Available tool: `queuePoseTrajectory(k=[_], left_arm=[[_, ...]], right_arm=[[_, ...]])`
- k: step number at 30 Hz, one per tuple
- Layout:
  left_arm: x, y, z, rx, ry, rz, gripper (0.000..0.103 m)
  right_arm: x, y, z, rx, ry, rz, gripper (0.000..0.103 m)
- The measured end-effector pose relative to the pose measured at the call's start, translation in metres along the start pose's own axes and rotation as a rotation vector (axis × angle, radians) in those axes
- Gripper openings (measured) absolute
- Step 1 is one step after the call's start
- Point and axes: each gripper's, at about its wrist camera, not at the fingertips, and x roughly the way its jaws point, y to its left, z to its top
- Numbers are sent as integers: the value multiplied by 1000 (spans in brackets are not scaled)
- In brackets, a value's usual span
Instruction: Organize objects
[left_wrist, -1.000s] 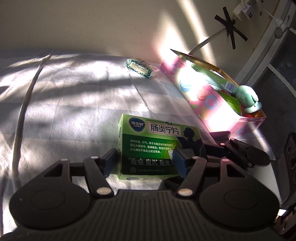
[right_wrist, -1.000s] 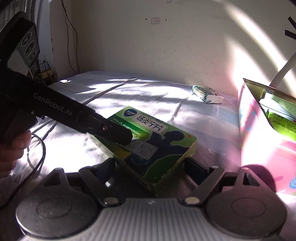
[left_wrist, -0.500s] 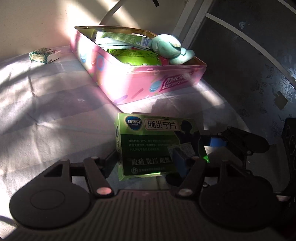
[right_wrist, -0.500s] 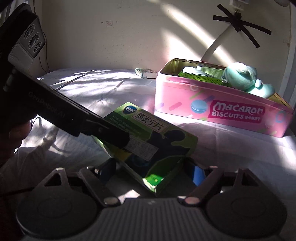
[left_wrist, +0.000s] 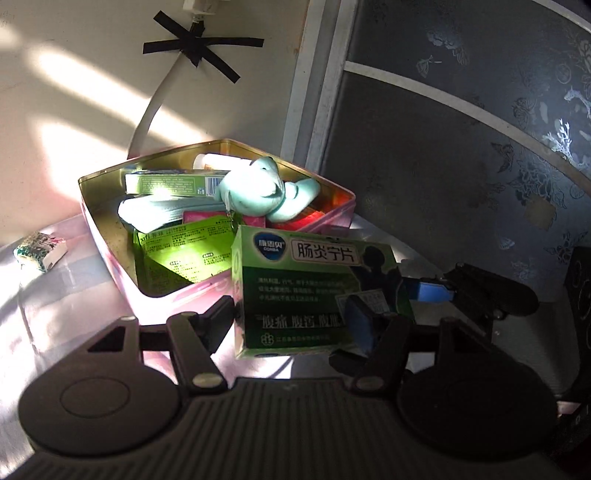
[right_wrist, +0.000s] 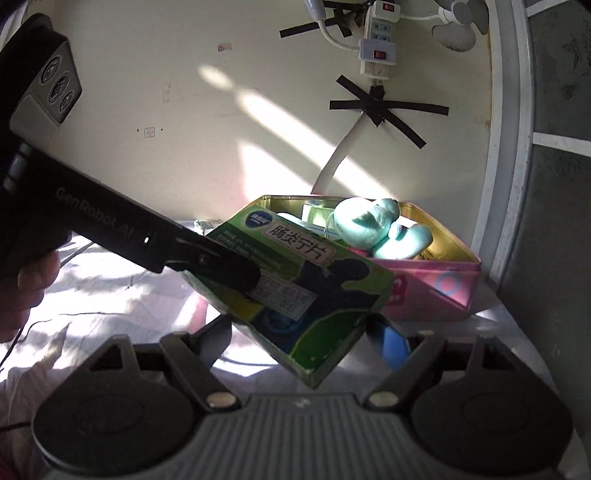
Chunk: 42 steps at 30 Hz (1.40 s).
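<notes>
You are gripping the box with both tools, left and right, now lifting it off the bed toward the tin.

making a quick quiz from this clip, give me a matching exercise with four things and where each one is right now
Things:
1. green medicine box
2. teal plush toy
3. small tissue pack
4. black tape cross

Places:
A. stuck on the wall above the tin
B. lying on the white cloth left of the tin
C. held in the air between both grippers' jaws
D. on top of the items inside the pink tin

Pairs: 1-C, 2-D, 3-B, 4-A
</notes>
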Motion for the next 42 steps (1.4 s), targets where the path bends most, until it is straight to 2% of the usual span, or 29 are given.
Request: queuePoseTrajectory(k=[5, 10, 13, 15, 17, 20, 27, 33, 37, 42], left_arm=[[-1, 22, 37, -8, -88, 82, 68], [25, 58, 77, -41, -132, 166, 68], [57, 77, 91, -61, -104, 195, 69], [82, 87, 91, -70, -70, 238, 70], [99, 93, 86, -89, -27, 290, 69], [92, 95, 77, -112, -50, 283, 69], [58, 70, 61, -28, -110, 403, 70], [25, 51, 40, 6, -144, 469, 70], [8, 53, 23, 1, -140, 496, 70], [-18, 69, 5, -44, -145, 534, 70]], right_arm=[[36, -2, 47, -54, -81, 17, 83], [103, -9, 94, -103, -82, 18, 83], [152, -11, 107, -136, -31, -25, 89], [182, -15, 105, -142, 11, -66, 89], [190, -21, 100, -104, 34, -74, 87], [174, -26, 88, -57, -7, -54, 88], [115, -17, 68, 64, -98, -44, 88], [74, 1, 55, 153, -152, -33, 88], [65, 16, 54, 165, -151, -8, 88], [62, 45, 61, 120, -142, 16, 88]])
